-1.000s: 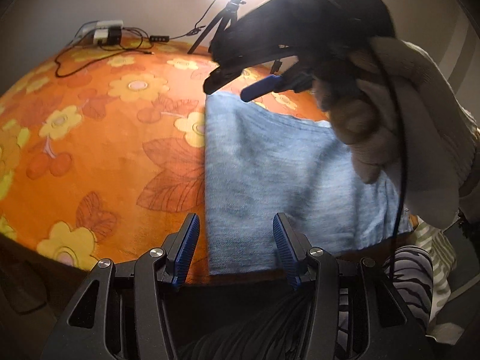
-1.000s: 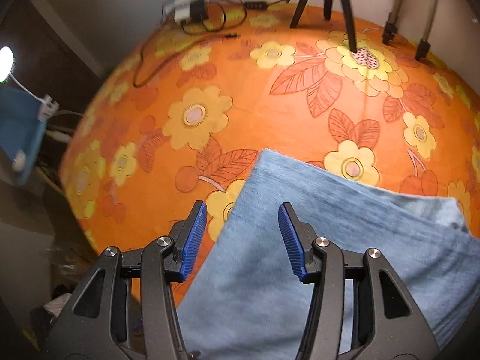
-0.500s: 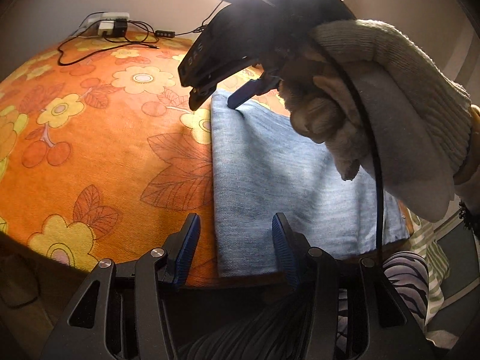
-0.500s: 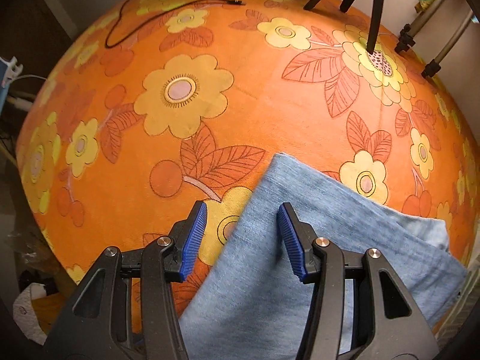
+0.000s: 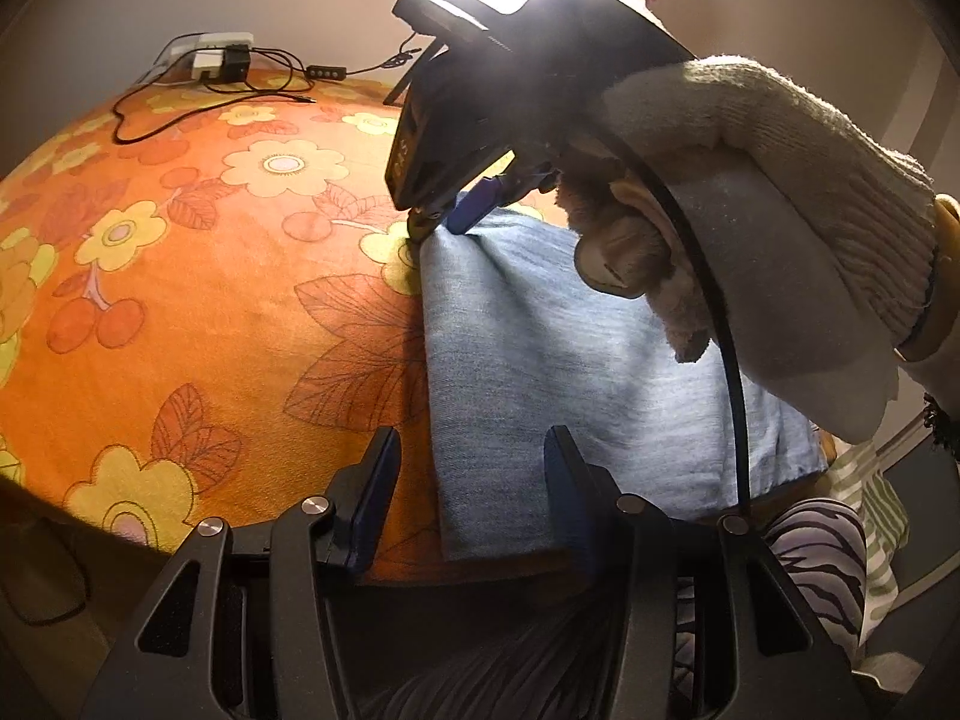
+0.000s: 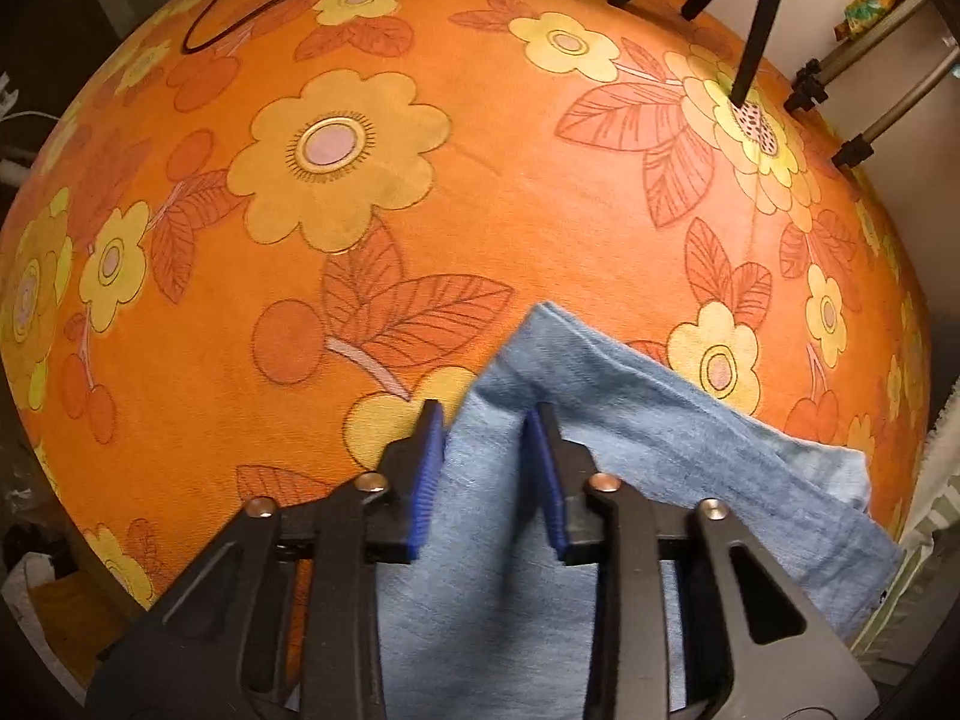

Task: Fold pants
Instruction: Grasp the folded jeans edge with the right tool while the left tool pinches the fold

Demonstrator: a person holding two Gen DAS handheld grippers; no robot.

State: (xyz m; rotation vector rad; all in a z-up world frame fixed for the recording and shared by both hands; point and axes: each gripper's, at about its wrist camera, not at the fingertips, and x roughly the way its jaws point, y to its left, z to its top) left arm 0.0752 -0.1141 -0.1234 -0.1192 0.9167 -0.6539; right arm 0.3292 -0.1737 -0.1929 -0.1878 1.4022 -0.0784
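The blue pants [image 5: 576, 360] lie folded flat at the near right side of the table with the orange flower cloth [image 5: 198, 276], and their near edge hangs a little over the table's rim. The right gripper [image 6: 487, 429] is down at the far left corner of the pants, and its two blue pads sit on either side of a small raised bump of cloth. They are close together, but there looks to be a gap, so I cannot tell if it has pinched the cloth yet. The left gripper [image 5: 471, 495] is wide open, with nothing in it, just over the near left corner. To do this step well, I think each gripper should bite all the layers at its corner, not just the top one. Then both should lift together and at the same height, so the left edge stays straight and the fold comes out neat.
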